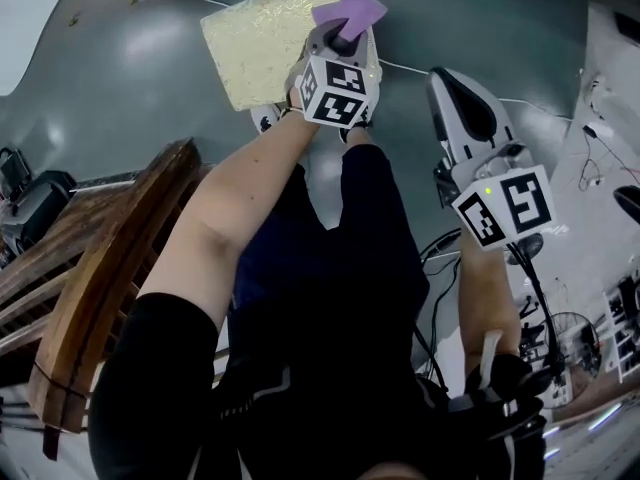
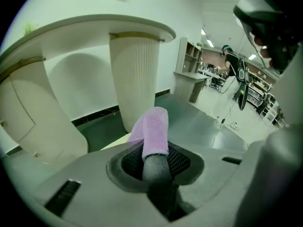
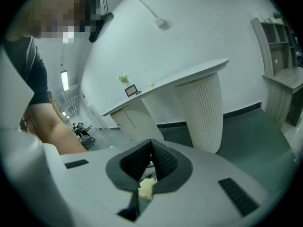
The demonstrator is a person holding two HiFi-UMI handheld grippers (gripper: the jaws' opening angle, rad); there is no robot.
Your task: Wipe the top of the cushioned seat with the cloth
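Fuzzy cloth (image 1: 348, 10), nubbly cushioned seat (image 1: 262, 43), glossy floor (image 1: 150, 78).

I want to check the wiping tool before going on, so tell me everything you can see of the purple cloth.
The purple cloth is small, soft and fuzzy, like fleece or microfibre, in a pale lilac. It is folded into a narrow roll and clamped in the left gripper, with its free end sticking out past the tips. In the head view it lies over a corner of the cream cushioned seat. Whether it presses on the seat cannot be told.
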